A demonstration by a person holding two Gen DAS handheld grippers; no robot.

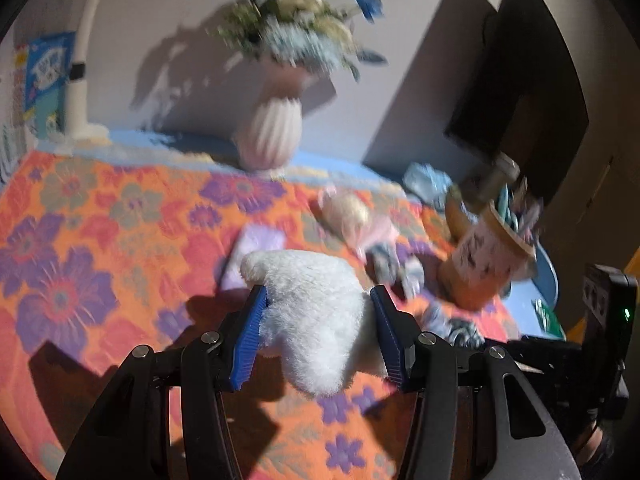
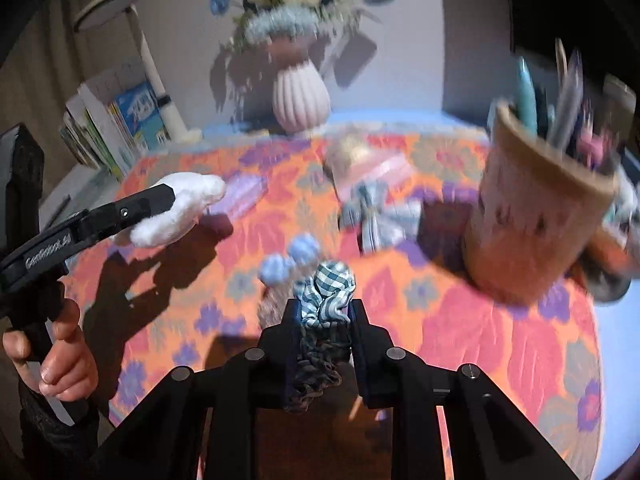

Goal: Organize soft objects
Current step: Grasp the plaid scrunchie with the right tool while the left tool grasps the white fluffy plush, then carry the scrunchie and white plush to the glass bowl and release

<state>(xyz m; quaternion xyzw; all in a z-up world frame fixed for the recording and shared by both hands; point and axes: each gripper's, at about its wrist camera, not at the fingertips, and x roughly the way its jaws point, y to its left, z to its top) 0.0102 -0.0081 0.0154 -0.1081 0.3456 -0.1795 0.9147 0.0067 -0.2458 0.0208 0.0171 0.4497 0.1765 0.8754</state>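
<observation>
My left gripper [image 1: 320, 300] is shut on a white plush toy [image 1: 312, 320], which fills the gap between the blue pads [image 1: 250, 340] and hangs above the flowered cloth [image 1: 100, 240]. The right wrist view shows that same toy [image 2: 176, 212] held in the left gripper [image 2: 168, 196] by a hand [image 2: 60, 356]. My right gripper [image 2: 324, 304] is shut on a blue-and-white checked cloth bundle [image 2: 330, 292] with dark crinkled fabric below it. On the cloth lie a checked bow [image 2: 376, 216], a beige and pink soft toy [image 2: 360, 160], a lilac piece [image 2: 240, 196] and blue pompoms [image 2: 288, 260].
A ribbed pink vase [image 2: 300, 100] with flowers stands at the table's far edge. A tan pen pot [image 2: 536, 216] full of pens stands at the right. Books [image 2: 120, 128] and a white lamp post [image 2: 156, 80] sit at the back left. A dark panel [image 1: 532, 92] leans behind.
</observation>
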